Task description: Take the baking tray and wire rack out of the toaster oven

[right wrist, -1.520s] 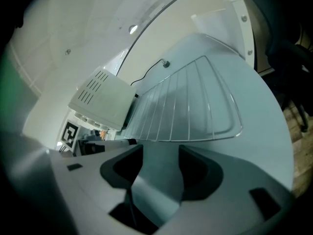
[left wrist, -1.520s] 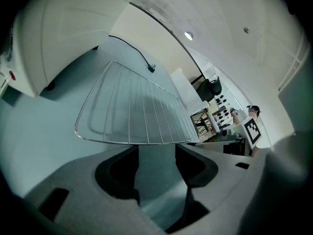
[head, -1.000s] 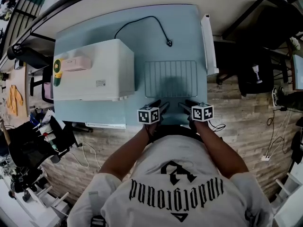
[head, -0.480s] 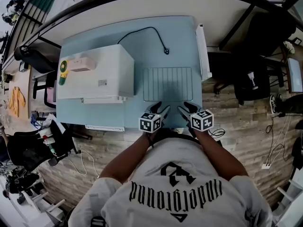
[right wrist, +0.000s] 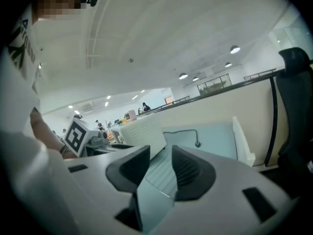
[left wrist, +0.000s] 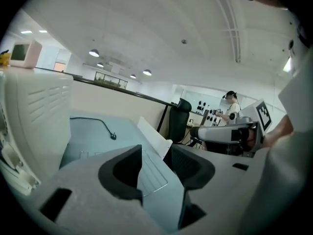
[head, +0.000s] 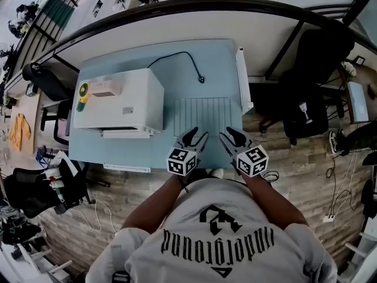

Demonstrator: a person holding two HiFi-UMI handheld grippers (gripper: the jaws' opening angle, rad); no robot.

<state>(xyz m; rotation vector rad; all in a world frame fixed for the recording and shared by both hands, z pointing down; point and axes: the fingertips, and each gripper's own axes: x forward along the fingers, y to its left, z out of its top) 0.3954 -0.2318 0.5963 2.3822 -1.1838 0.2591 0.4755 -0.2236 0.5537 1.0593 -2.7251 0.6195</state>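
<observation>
While both jaw pairs were closing on nothing, the left gripper [head: 196, 137] and right gripper [head: 230, 135] hung side by side over the near edge of the blue table [head: 221, 63], moderately open. The wire rack [head: 203, 115] lay flat on the table just beyond the fingertips, untouched (seen through the jaw gap in both gripper views). The toaster oven [head: 118, 102] stood left of the rack, its power cord [head: 177, 55] trailing behind.

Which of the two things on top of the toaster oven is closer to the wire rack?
The pink box; the yellow-and-green item sits beyond it, at the toaster oven's far edge.
</observation>
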